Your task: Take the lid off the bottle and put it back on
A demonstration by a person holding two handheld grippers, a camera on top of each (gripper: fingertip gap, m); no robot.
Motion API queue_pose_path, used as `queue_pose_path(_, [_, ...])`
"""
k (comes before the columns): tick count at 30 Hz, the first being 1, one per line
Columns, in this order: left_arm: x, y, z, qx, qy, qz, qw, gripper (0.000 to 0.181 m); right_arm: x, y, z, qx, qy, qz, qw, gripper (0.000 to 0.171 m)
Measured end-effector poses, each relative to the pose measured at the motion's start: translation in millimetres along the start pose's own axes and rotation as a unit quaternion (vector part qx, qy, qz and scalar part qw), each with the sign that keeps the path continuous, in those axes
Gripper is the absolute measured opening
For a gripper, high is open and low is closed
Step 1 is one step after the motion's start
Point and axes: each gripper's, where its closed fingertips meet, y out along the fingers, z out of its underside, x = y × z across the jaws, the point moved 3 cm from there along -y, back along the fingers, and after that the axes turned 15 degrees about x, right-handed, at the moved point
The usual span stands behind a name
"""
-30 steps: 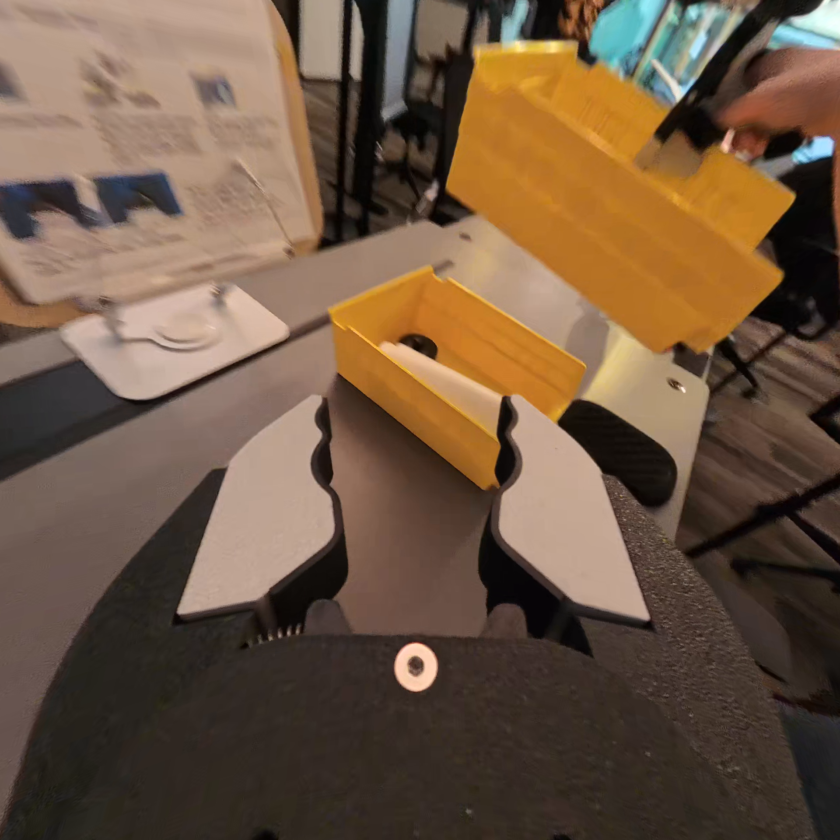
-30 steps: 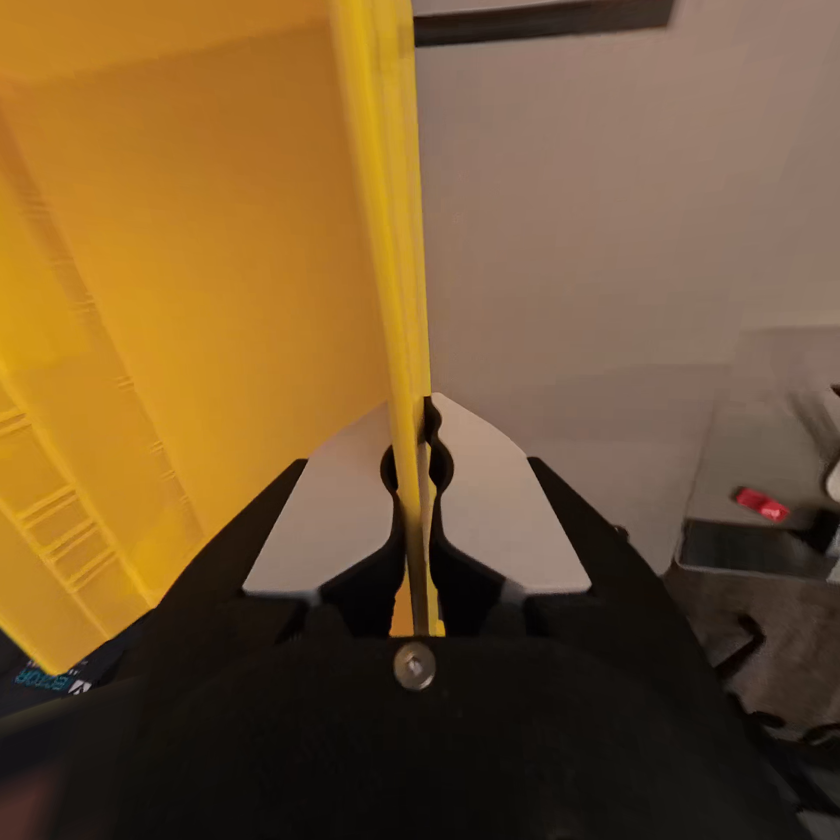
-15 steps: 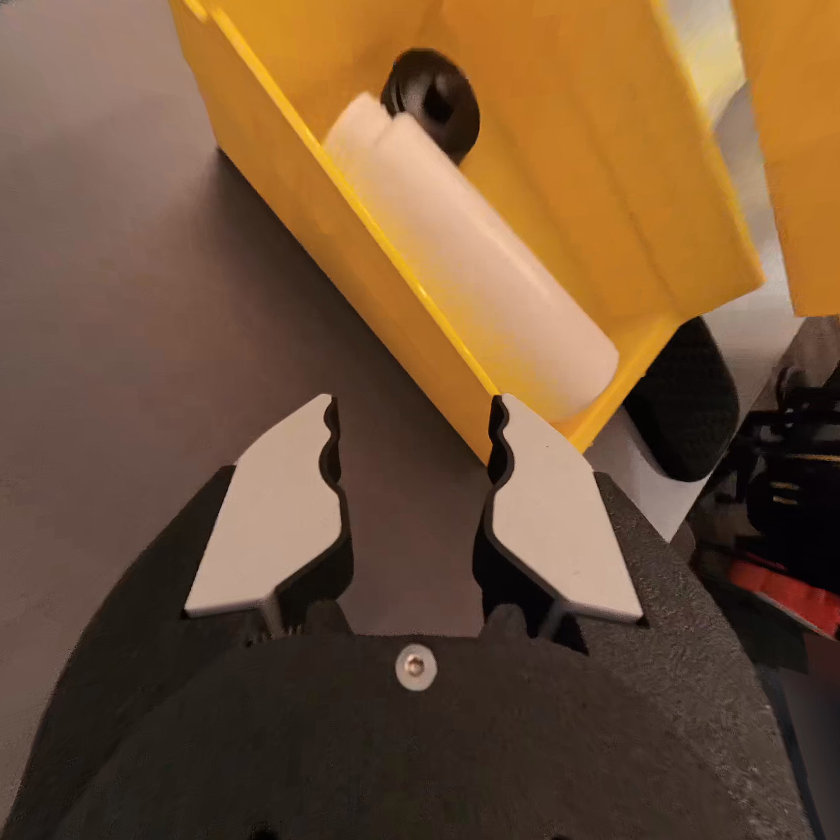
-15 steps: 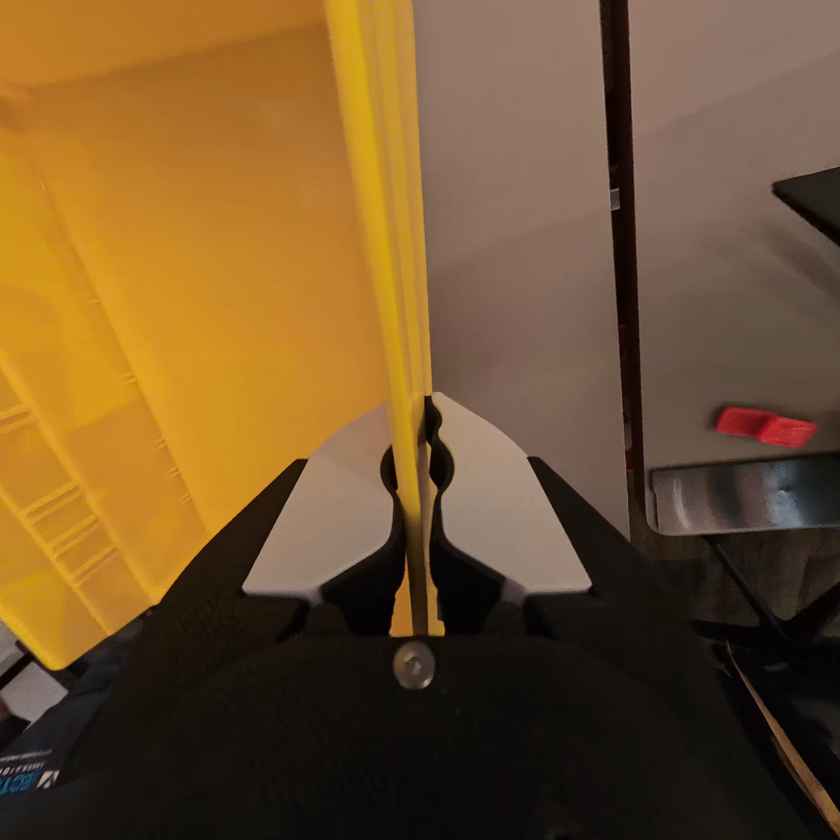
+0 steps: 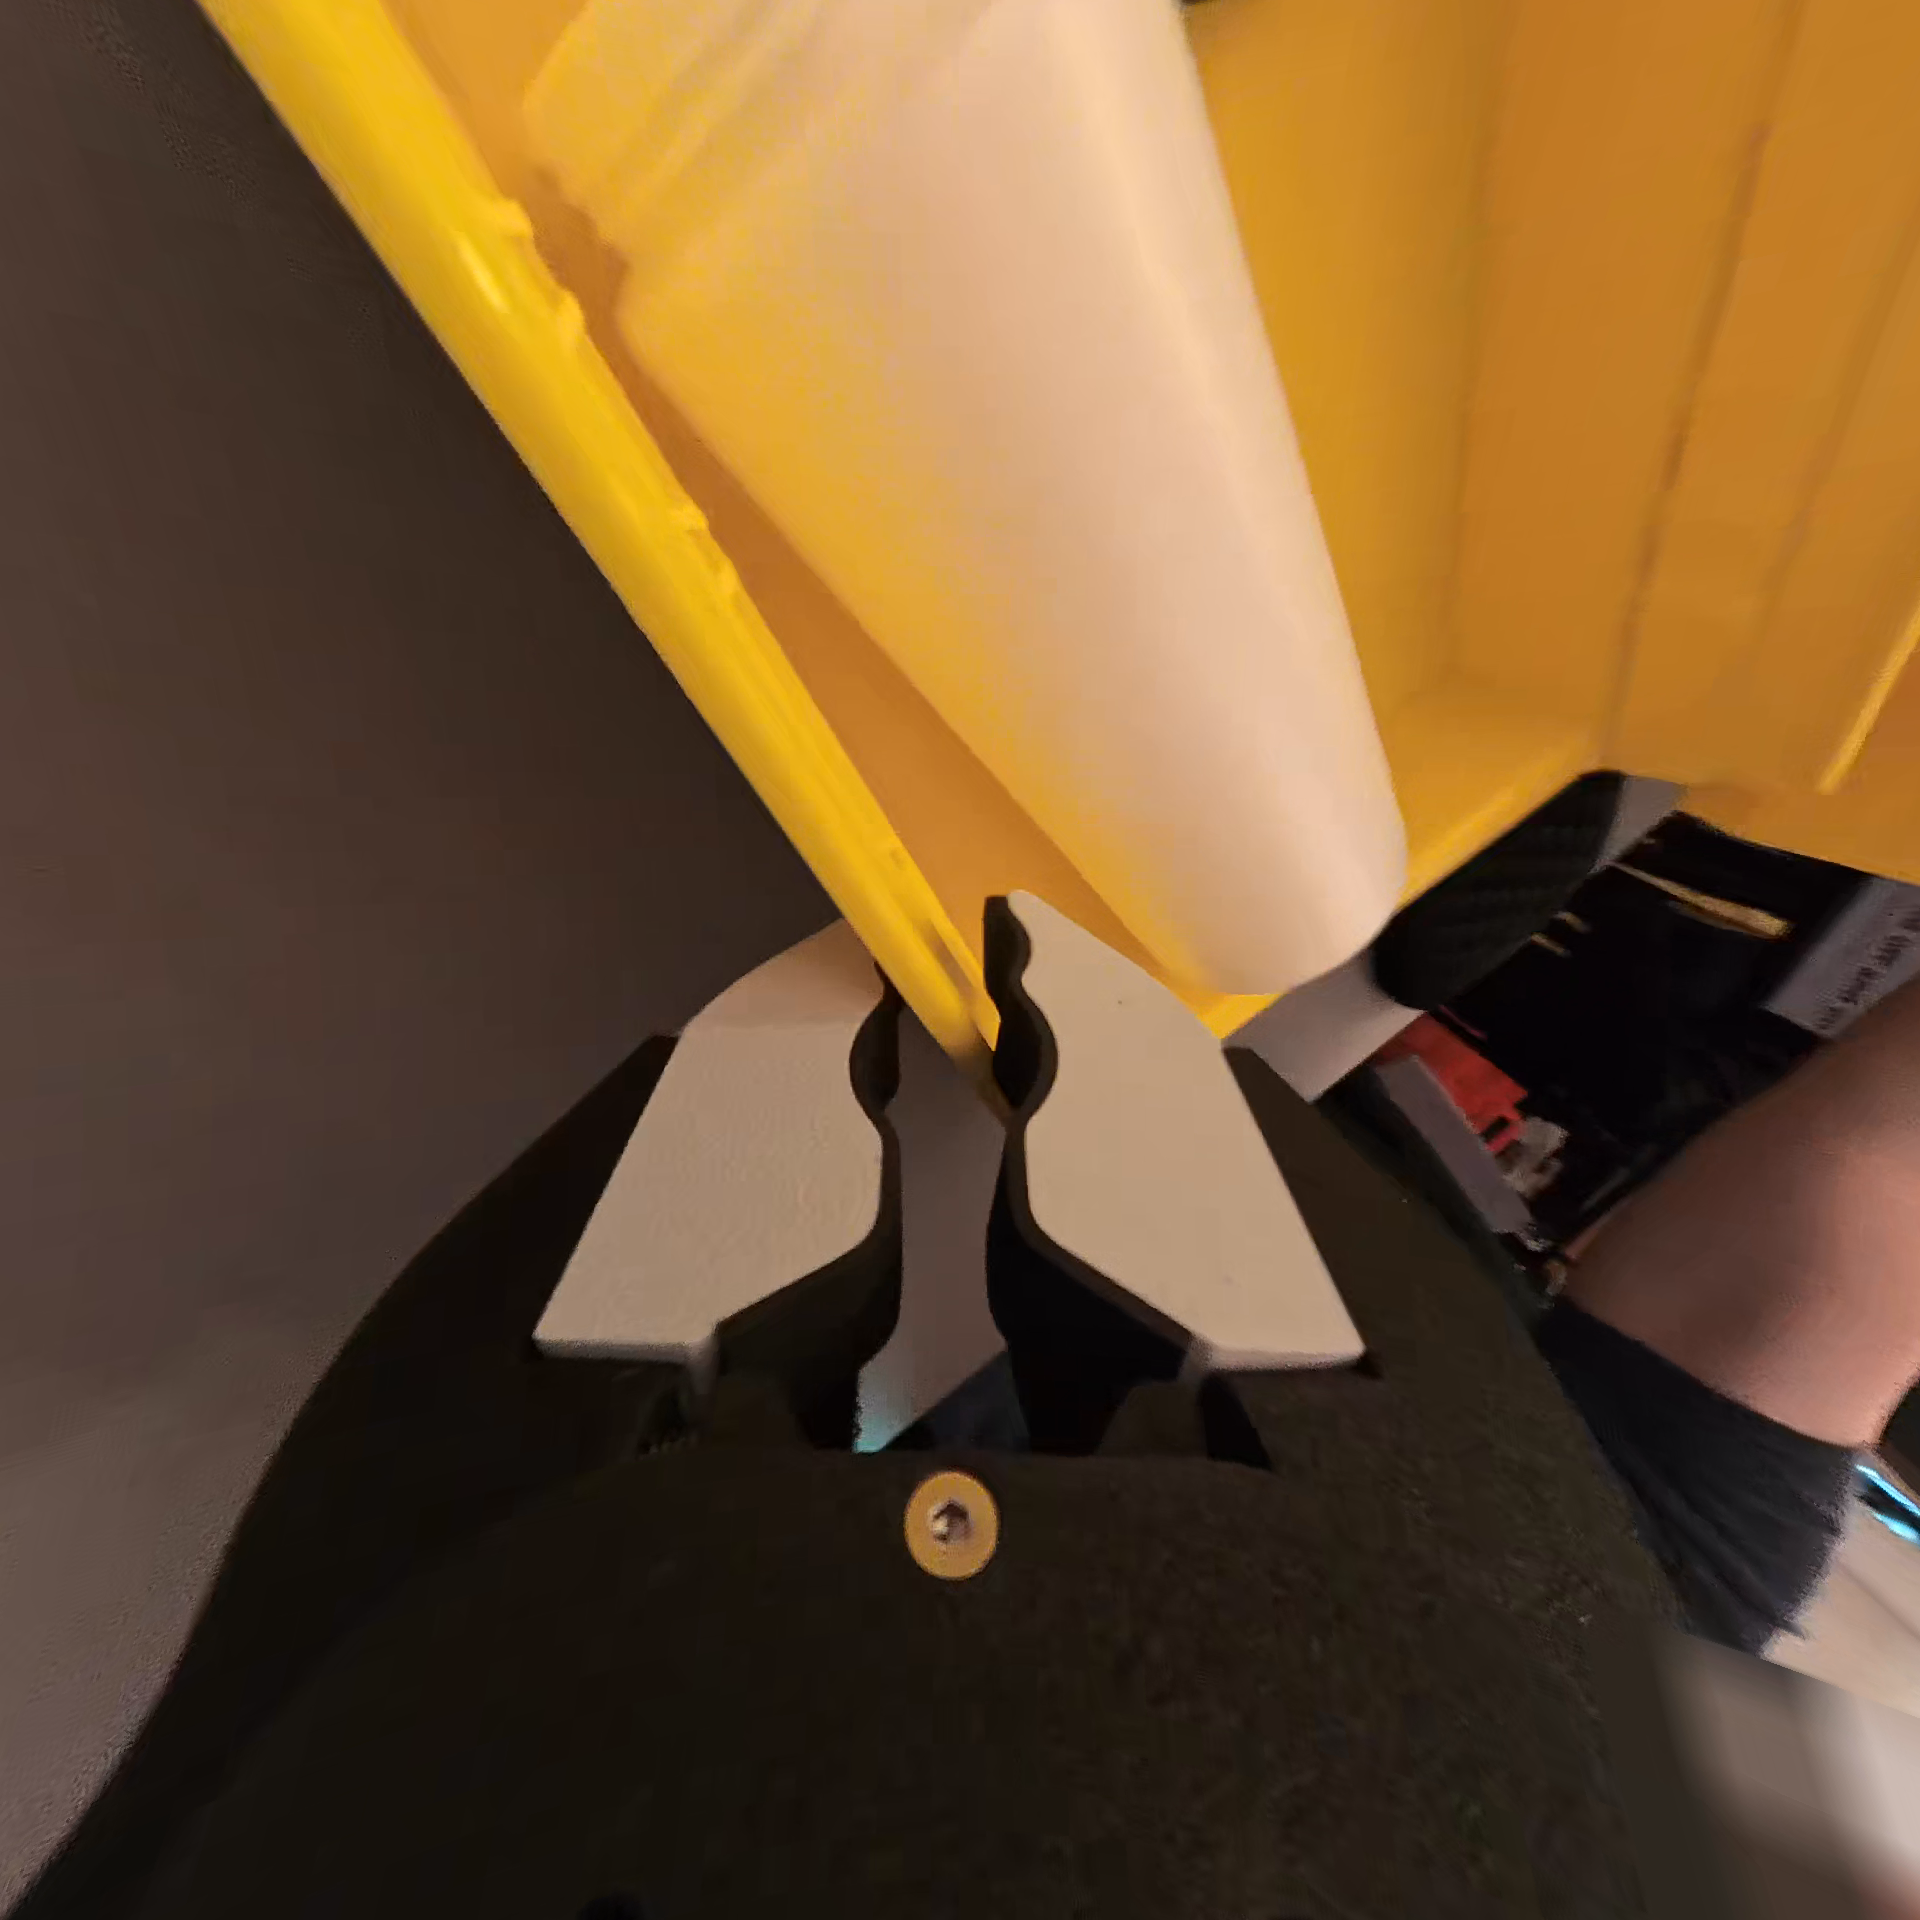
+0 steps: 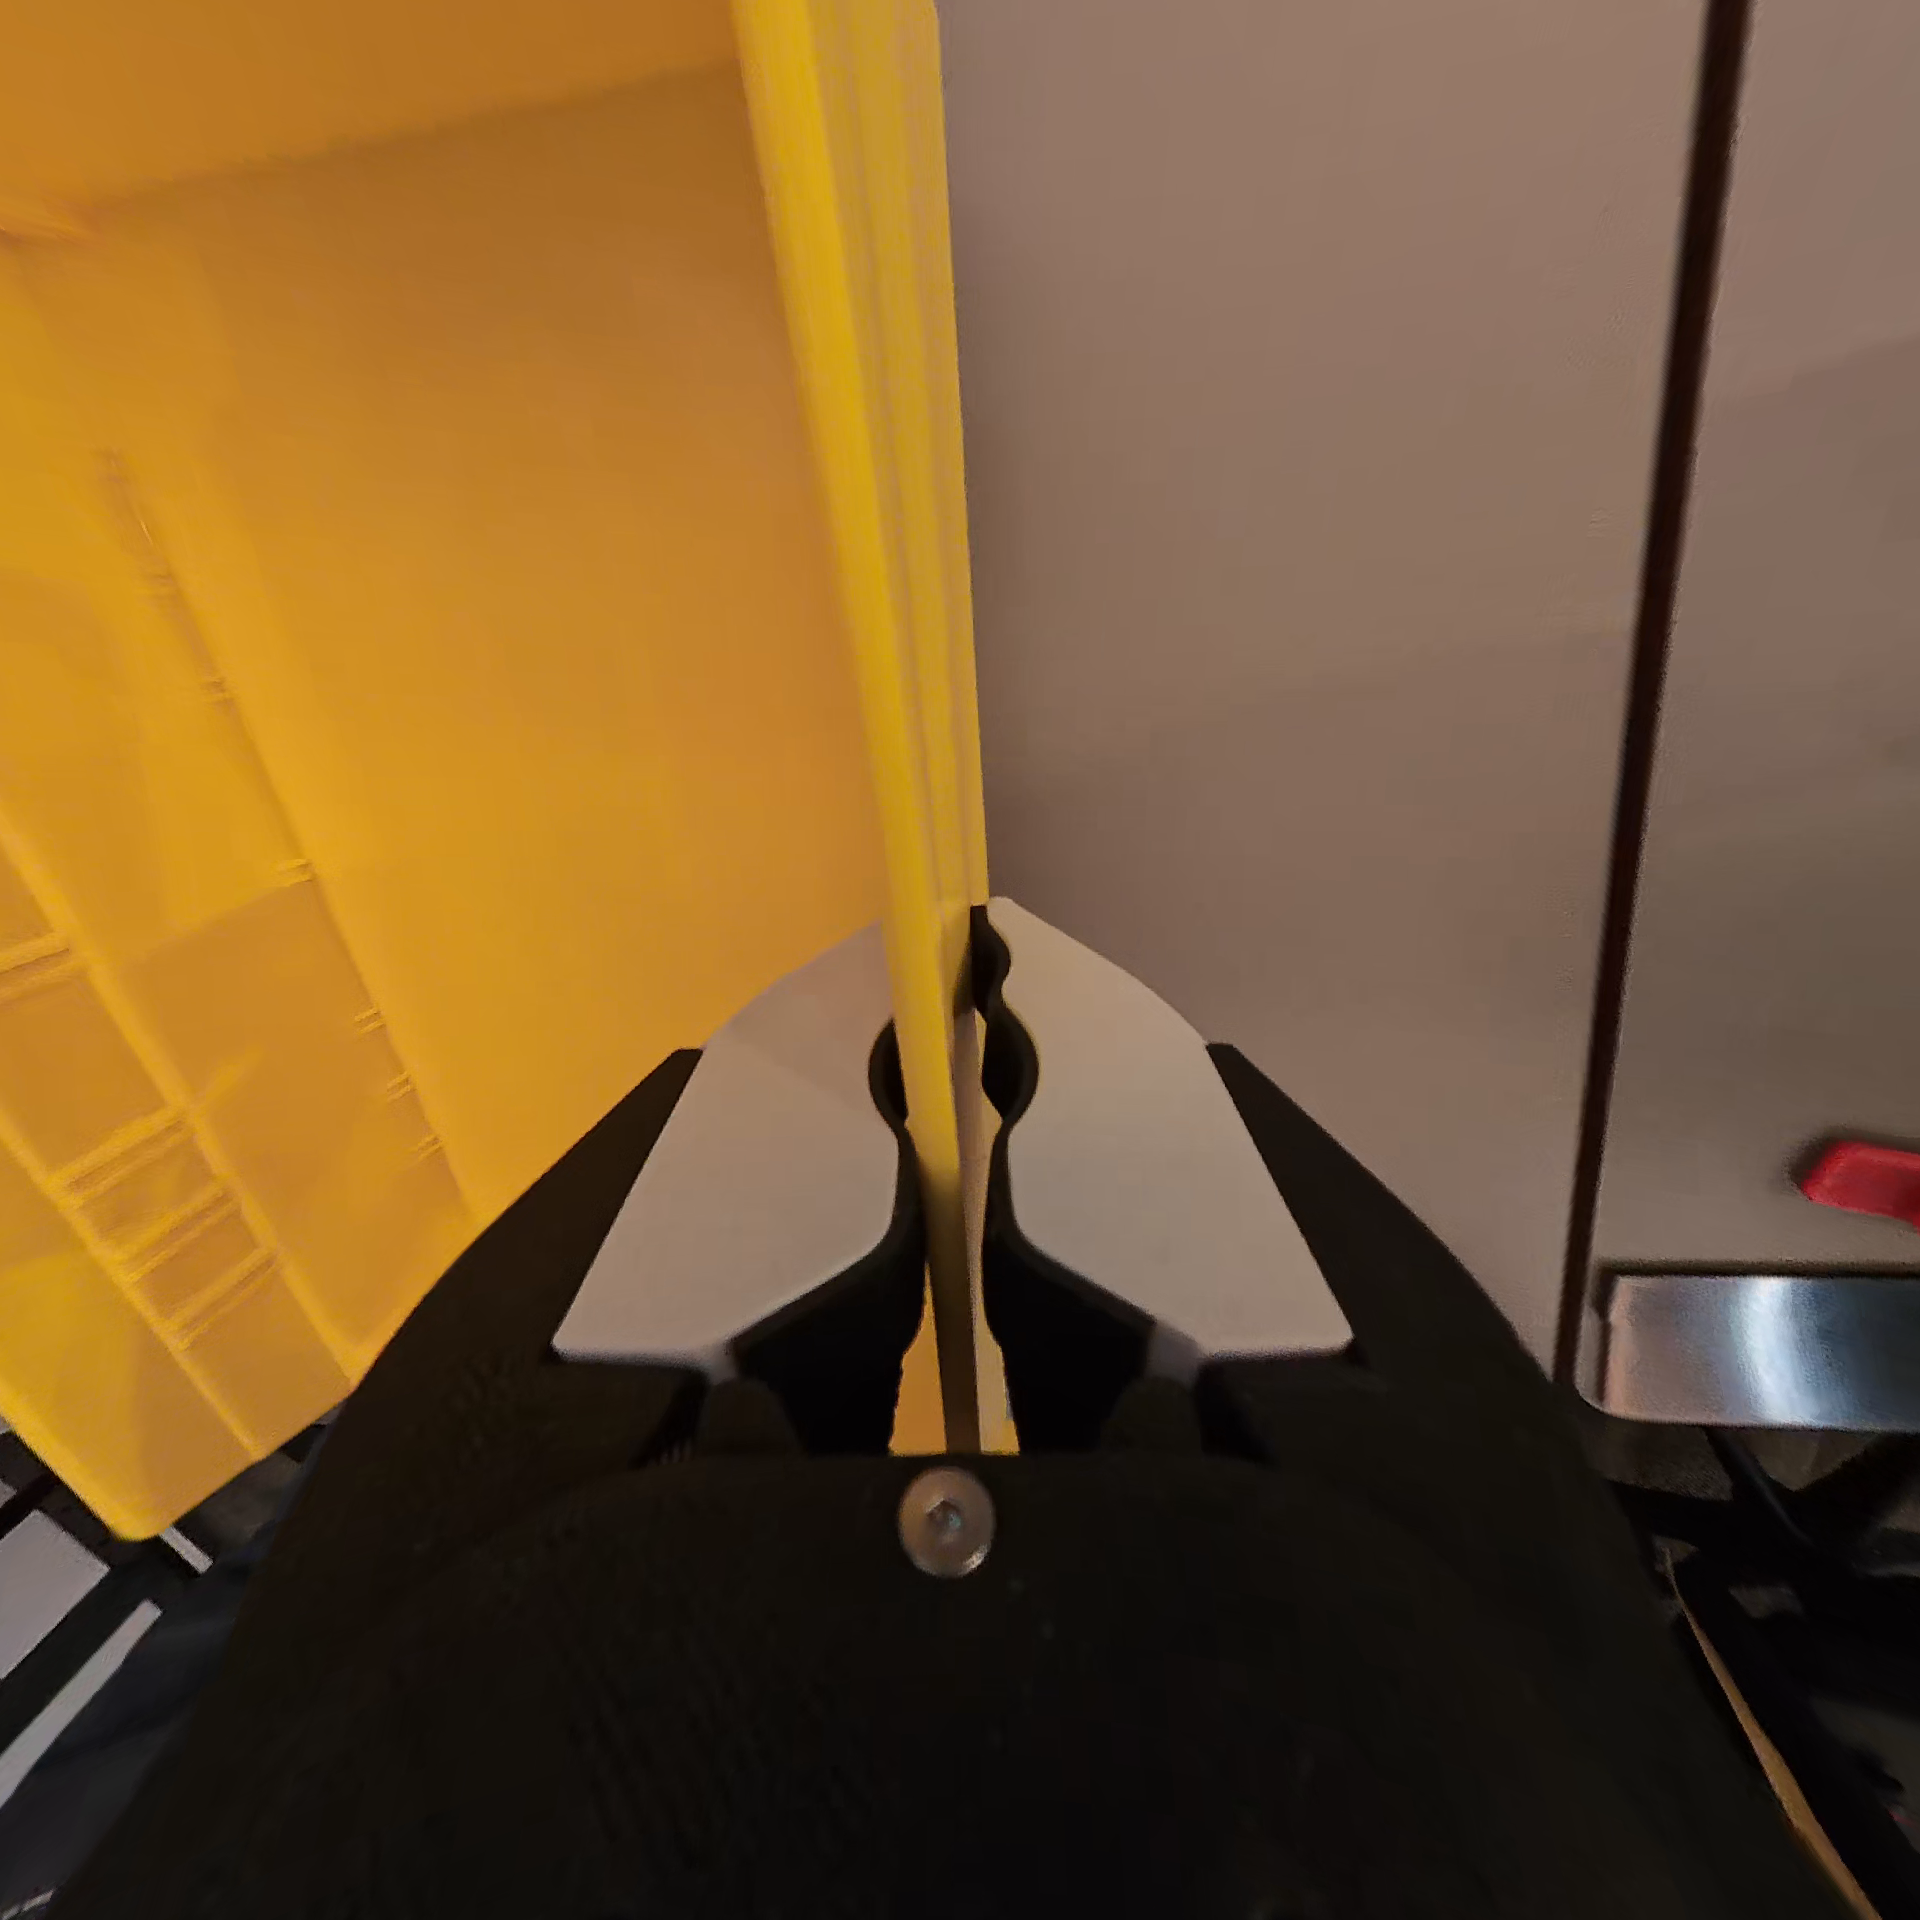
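Bottle lying in bin | left gripper pinches its wall | right gripper clamps second bin

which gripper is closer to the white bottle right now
Left. The left gripper is closed on the wall of the yellow bin that holds the white bottle, just beside it. The right gripper clamps a separate yellow bin; no bottle shows there.

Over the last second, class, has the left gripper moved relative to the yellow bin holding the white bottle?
Yes. The left gripper has advanced to the yellow bin holding the white bottle, and its jaws now straddle the bin's near wall.
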Motion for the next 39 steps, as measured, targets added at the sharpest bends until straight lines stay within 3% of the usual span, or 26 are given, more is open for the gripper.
queue_pose_path(7, [76.4,-28.4,30.6,-0.03,-0.074,-0.046,0.996,0.004,46.2,25.2,-15.5,0.022,-0.027,-0.038,0.999,0.007])
queue_pose_path(15, [197.3,-63.1,122.2,-0.063,-0.179,-0.074,0.979,0.004,111.0,47.3,-34.3,0.03,-0.055,-0.055,0.997,0.007])
queue_pose_path(20, [249.8,-74.0,169.8,-0.101,-0.223,-0.048,0.968,0.004,132.3,54.0,-42.6,0.02,-0.051,-0.034,0.998,0.007])
queue_pose_path(27, [275.9,-81.7,188.1,-0.134,-0.208,-0.054,0.967,0.005,151.5,56.7,-46.8,0.015,-0.052,-0.01,0.998,0.007])
queue_pose_path(39, [303.5,-93.0,200.4,-0.153,-0.222,-0.062,0.961,0.004,143.8,54.0,-54.2,0.005,-0.043,0.002,0.999,0.006])
